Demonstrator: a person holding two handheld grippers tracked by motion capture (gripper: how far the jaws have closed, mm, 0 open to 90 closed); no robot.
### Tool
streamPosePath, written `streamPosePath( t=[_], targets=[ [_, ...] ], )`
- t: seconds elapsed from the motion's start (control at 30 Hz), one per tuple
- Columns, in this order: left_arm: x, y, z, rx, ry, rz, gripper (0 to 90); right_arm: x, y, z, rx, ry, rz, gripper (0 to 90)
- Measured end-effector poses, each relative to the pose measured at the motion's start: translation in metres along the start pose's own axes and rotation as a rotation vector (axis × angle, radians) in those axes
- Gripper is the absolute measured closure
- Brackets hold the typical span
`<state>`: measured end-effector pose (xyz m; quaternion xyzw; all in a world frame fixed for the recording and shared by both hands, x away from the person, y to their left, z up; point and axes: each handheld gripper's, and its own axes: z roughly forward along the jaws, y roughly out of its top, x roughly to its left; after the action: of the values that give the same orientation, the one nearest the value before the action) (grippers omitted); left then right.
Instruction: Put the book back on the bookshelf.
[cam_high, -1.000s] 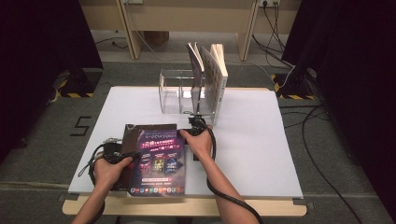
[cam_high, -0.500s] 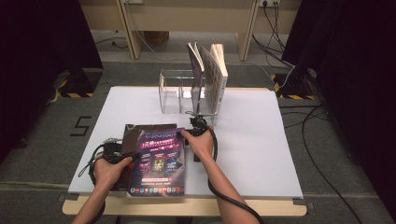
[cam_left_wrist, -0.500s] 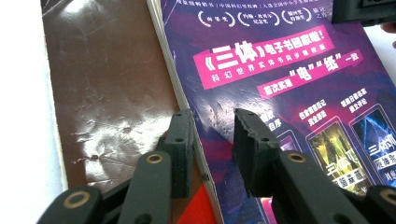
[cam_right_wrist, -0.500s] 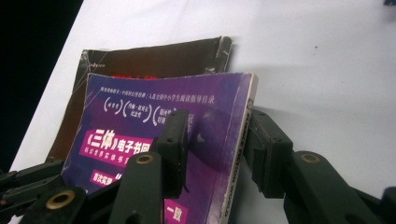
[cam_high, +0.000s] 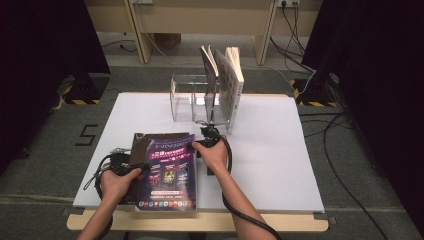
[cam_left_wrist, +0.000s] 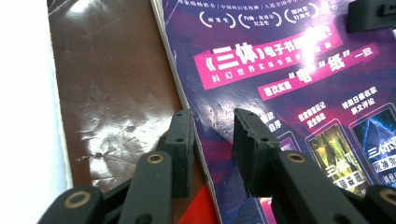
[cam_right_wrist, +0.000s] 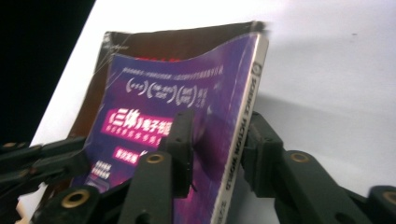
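While my right gripper (cam_right_wrist: 215, 149) closes on the magazine (cam_high: 169, 170) spine, my left gripper (cam_left_wrist: 212, 140) straddles its far long edge.

Magazine lies at the near left of the table (cam_high: 280, 165), on top of a brown book (cam_high: 142, 145) that sticks out past its top and left edges. My right jaws have just been closing, with the spine edge between them, one jaw over the purple cover, one on the table side; spine corner looks lifted, cover bowed. Whether the pads press yet, I cannot tell. My left jaws stand half open astride the magazine's left edge, one over the brown book, one over the cover, no clear squeeze. Right of the spine the table is bare white, lots of room. Behind, the clear rack (cam_high: 192, 97) with upright books (cam_high: 227, 82) stands just beyond my right hand (cam_high: 212, 152).
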<state>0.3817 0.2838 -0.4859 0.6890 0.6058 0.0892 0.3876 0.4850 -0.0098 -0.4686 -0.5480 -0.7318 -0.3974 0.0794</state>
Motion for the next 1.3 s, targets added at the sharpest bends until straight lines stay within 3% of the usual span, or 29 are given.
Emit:
streamPosePath(
  t=[0.3,0.4,0.57,0.73,1.13,1.3],
  targets=[
    [0.0,-0.001,-0.001,-0.001,0.007,0.007,68.3,0.009,0.002,-0.006,0.032,0.044,-0.039,78.3],
    [0.001,-0.001,-0.001,-0.008,-0.004,-0.002,66.9,0.011,0.004,-0.01,0.027,0.077,-0.006,80.3],
    [0.002,0.0,-0.002,-0.05,-0.029,-0.027,60.4,0.012,0.005,-0.016,-0.018,0.115,0.009,82.6],
    [0.002,0.003,-0.008,-0.095,-0.023,-0.023,59.6,0.015,0.008,-0.027,-0.053,0.104,-0.001,83.0],
    [0.002,0.004,-0.009,-0.106,-0.02,-0.007,59.2,0.026,0.01,-0.055,-0.134,0.067,-0.077,83.1],
    [0.002,0.004,-0.009,-0.118,-0.03,-0.026,59.2,0.026,0.011,-0.067,-0.174,0.046,-0.092,83.0]
  ],
)
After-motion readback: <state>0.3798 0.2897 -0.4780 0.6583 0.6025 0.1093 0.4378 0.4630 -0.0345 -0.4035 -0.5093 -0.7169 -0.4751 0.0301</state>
